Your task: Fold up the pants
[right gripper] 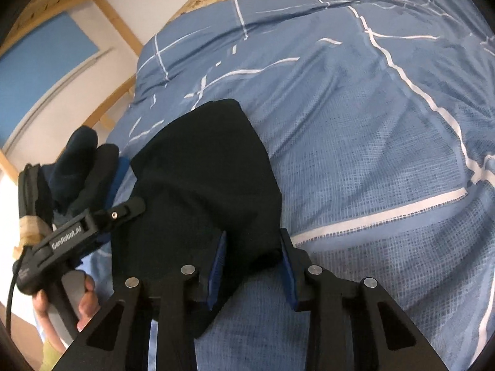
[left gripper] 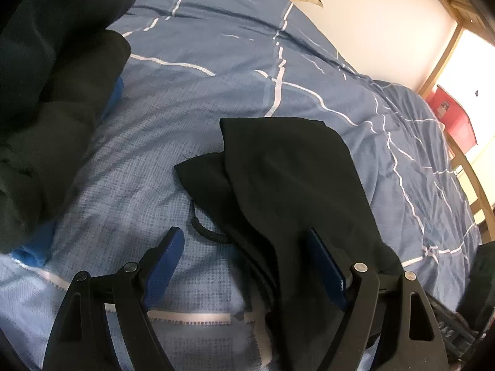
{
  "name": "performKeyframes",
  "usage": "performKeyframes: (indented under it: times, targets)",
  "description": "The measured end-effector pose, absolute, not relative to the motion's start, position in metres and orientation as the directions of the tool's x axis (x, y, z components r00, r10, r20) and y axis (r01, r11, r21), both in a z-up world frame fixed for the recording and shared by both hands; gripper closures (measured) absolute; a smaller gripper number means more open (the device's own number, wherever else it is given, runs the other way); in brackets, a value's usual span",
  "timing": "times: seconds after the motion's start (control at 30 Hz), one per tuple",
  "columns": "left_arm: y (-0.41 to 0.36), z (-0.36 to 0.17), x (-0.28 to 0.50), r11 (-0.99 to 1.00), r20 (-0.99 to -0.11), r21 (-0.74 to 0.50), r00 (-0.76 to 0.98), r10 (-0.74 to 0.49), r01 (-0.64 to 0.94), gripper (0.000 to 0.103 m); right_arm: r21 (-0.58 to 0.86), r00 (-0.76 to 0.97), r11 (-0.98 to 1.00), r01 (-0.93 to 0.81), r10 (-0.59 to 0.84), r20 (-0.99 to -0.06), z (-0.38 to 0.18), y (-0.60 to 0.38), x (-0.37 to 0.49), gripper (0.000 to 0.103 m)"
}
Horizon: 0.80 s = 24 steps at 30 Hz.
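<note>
Left wrist view shows a blue checked blanket (left gripper: 216,99) over the bed, and black pants (left gripper: 278,167) lie bunched on it. At the left edge is a pile of dark clothes (left gripper: 46,77). The left gripper (left gripper: 247,266) is spread wide over the pants, pinching nothing. The right gripper (right gripper: 252,262) has pants cloth between its pads; whether they press on it I cannot tell.
</note>
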State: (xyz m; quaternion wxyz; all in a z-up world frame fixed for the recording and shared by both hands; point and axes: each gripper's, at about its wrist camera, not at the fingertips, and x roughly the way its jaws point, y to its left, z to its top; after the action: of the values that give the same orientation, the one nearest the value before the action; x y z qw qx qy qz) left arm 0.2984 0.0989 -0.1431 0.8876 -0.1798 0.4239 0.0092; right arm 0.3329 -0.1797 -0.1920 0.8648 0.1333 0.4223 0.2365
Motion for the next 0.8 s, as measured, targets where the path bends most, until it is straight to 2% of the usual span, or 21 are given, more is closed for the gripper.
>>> performKeyframes:
  times: [0.03,0.07,0.13,0.23,0.4,0.47,0.63,0.8]
  targets:
    - [0.099,-0.141,0.297,0.938,-0.750,-0.306,0.648,-0.132,-0.164,0.022,0.416,0.548,0.865,-0.282,0.501,-0.670,-0.189,-0.182,0.330,0.064]
    - [0.097,-0.138,0.295,0.945,-0.743,-0.287,0.659,-0.118,-0.155,0.022,0.392,0.581,0.880,-0.269,0.473,-0.662,-0.183,-0.186,0.326,0.053]
    - [0.095,-0.135,0.292,0.955,-0.736,-0.258,0.670,-0.096,-0.147,0.022,0.348,0.648,0.902,-0.254,0.426,-0.632,-0.169,-0.191,0.320,0.042]
    - [0.094,-0.131,0.291,0.965,-0.728,-0.221,0.682,-0.068,-0.140,0.022,0.320,0.648,0.907,-0.275,0.421,-0.635,-0.145,-0.189,0.339,0.042]
    - [0.084,-0.125,0.288,0.987,-0.721,-0.110,0.693,0.001,-0.116,0.022,0.342,0.577,0.908,-0.243,0.418,-0.702,-0.108,-0.167,0.414,0.042]
    - [0.080,-0.124,0.289,0.992,-0.725,-0.088,0.689,0.001,-0.094,0.022,0.313,0.529,0.913,-0.262,0.407,-0.744,-0.098,-0.143,0.447,0.039]
    - [0.084,-0.124,0.296,0.988,-0.751,-0.099,0.660,0.004,-0.120,0.022,0.195,0.370,0.941,-0.275,0.291,-0.882,-0.104,-0.080,0.512,0.039]
    - [0.093,-0.119,0.302,0.984,-0.751,-0.053,0.656,0.073,-0.170,0.022,0.156,0.275,0.947,-0.281,0.235,-0.932,-0.118,-0.045,0.535,0.039]
